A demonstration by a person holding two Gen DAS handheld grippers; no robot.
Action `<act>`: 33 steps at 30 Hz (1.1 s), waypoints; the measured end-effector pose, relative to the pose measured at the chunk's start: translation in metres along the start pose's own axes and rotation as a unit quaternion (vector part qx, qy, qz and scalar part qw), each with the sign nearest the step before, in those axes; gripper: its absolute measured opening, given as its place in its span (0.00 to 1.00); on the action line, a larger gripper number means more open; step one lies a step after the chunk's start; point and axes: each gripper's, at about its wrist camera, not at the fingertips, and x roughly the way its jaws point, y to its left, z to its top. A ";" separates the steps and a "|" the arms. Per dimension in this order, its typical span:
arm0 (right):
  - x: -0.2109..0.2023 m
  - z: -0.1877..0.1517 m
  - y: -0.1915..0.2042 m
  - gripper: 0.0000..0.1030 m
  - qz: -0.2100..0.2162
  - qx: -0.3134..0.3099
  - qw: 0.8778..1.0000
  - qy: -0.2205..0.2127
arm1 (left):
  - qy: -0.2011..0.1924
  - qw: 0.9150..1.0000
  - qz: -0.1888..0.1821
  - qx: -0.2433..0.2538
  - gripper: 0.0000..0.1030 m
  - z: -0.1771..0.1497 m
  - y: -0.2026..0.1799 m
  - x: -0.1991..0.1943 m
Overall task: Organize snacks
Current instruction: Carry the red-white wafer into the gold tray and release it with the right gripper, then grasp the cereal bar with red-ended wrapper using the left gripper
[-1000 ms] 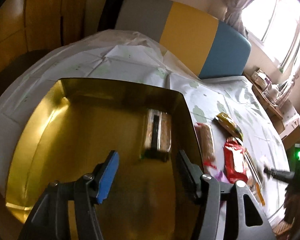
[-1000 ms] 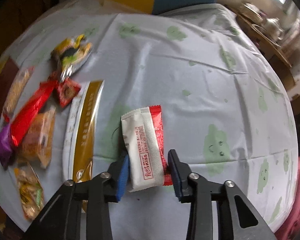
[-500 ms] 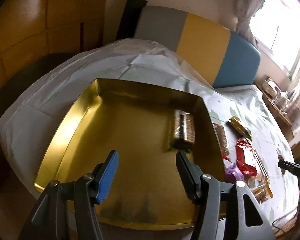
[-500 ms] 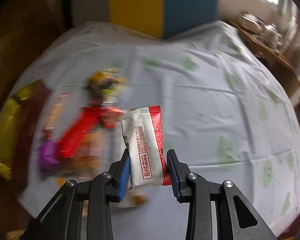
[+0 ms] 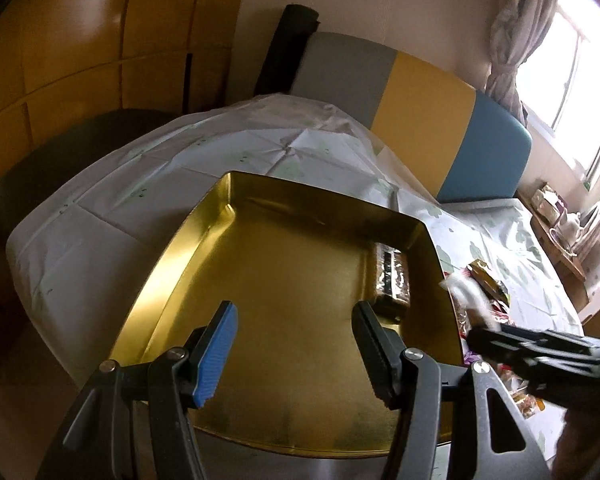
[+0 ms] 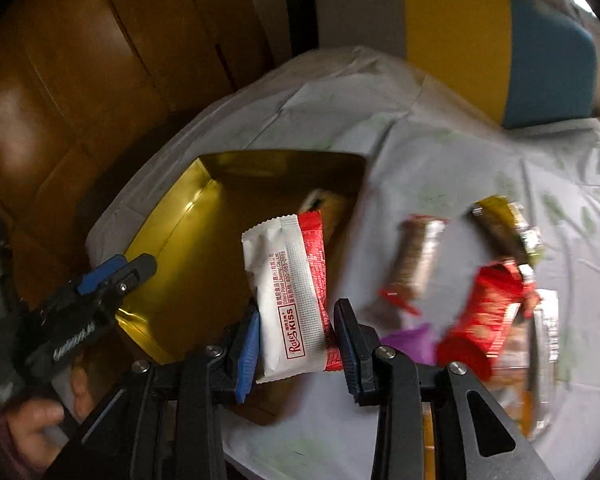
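Note:
A gold metal tray (image 5: 284, 300) (image 6: 180, 248) sits on the table's left part with one brown wrapped snack (image 5: 392, 280) by its right wall. My left gripper (image 5: 296, 352) hangs open above the tray's near edge, nothing between its fingers. My right gripper (image 6: 296, 344) is shut on a white and red snack packet (image 6: 288, 292), held in the air over the tray's right edge. In the left wrist view the right gripper (image 5: 476, 332) enters from the right, with the packet (image 5: 464, 292) blurred at its tip.
Several loose snacks lie on the pale tablecloth (image 6: 440, 168) right of the tray: a brown bar (image 6: 416, 260), a red packet (image 6: 484, 312), a gold and green packet (image 6: 508, 228), a purple one (image 6: 408, 340). A grey, yellow and blue chair back (image 5: 420, 108) stands behind the table. A hand (image 6: 32, 420) holds the left gripper.
My right gripper lifted the white and red packet off the cloth and carried it left, to the tray's edge. My left gripper drew back from the tray, which now shows whole.

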 end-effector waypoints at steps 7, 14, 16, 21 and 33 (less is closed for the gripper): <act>0.025 -0.001 0.017 0.44 -0.014 0.010 1.000 0.016 | -0.005 1.000 -0.010 -0.014 0.58 0.003 0.011 -0.003; -0.002 -0.004 0.005 0.45 -0.044 0.015 0.999 -0.010 | -0.005 1.000 -0.019 -0.004 0.58 0.000 0.002 -0.004; -0.009 -0.006 0.000 0.49 -0.060 0.015 0.998 -0.017 | -0.001 1.000 -0.024 -0.004 0.58 -0.002 0.000 -0.003; -0.024 -0.013 -0.022 0.55 -0.091 0.023 0.995 -0.027 | 0.010 0.999 -0.037 -0.001 0.58 -0.003 -0.005 -0.003; -0.057 -0.038 -0.116 0.62 -0.187 0.057 0.980 -0.022 | 0.004 0.985 -0.107 0.134 0.52 0.001 -0.083 -0.015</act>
